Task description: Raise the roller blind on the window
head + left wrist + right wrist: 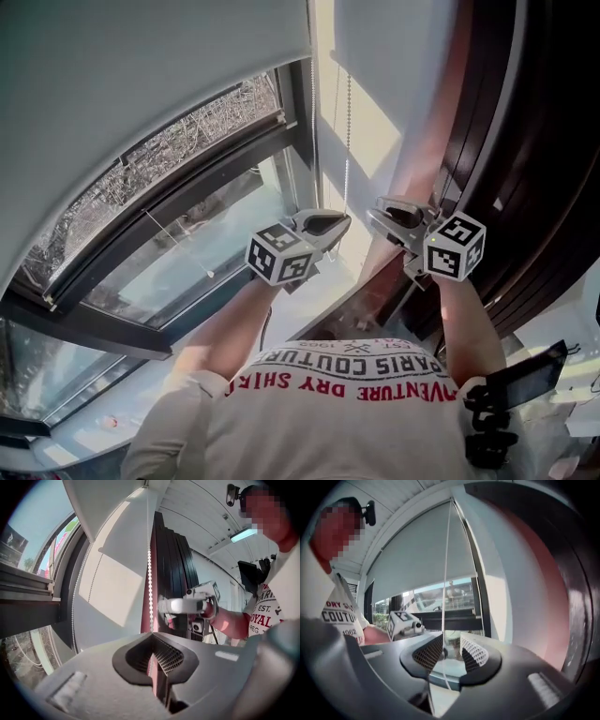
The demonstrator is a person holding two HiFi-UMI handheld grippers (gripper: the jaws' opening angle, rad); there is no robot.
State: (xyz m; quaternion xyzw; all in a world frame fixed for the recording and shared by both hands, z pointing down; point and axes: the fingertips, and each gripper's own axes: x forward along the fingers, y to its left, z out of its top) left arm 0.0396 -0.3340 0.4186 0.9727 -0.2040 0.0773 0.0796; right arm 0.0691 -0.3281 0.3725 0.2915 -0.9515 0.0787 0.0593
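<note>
Pale grey fabric roller blind [141, 66] hangs partway down the window [202, 239]. Left gripper [152, 641] pinches the white beaded pull chain [150, 573] — right gripper [451, 645] spread, chain loose between its jaws. Best: clamp right high, then release left — pull straight down.

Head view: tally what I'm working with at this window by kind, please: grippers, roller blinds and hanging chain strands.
Grippers: 2, left gripper and right gripper
Roller blinds: 1, roller blind
Chain strands: 2, one and another
Total: 5
</note>
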